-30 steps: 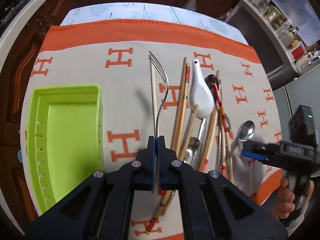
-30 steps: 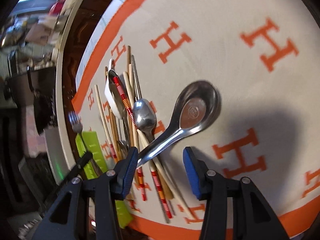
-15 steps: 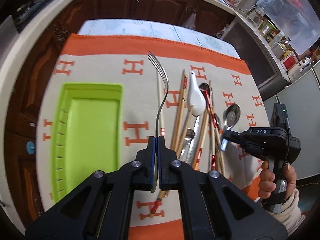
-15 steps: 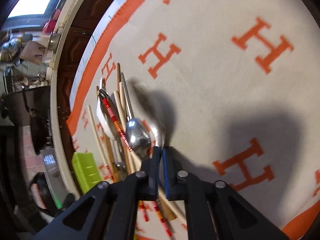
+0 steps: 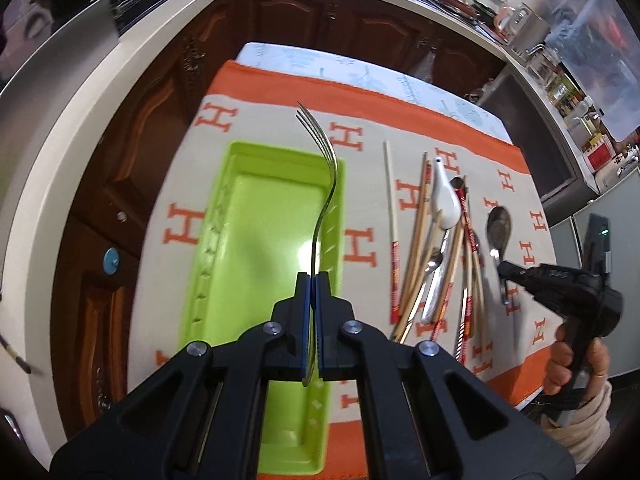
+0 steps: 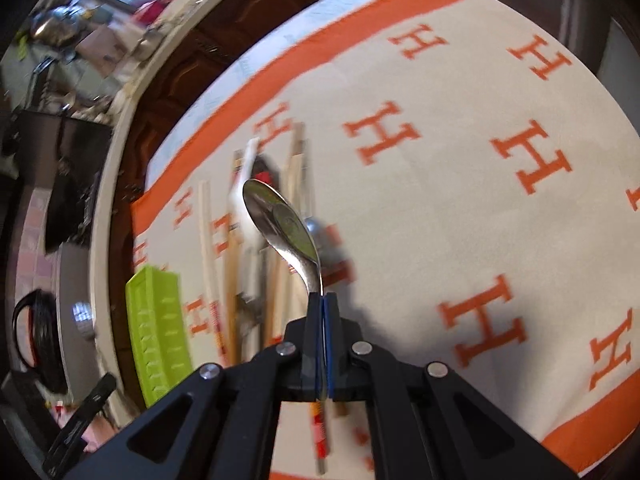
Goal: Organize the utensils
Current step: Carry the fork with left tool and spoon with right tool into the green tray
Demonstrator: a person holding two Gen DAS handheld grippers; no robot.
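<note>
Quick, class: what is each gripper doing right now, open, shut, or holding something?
Left gripper: shut on the silver metal fork, above the lime-green plastic tray.
Right gripper: shut on the shiny metal spoon.

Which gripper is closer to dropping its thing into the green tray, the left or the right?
Probably the left gripper: its fork hangs right over the green tray. The right gripper holds a spoon away from the tray, beyond the pile of chopsticks.

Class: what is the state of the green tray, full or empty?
Empty. The left wrist view shows the green tray with a bare floor; the fork is above it, held in the shut left gripper, not inside.
</note>
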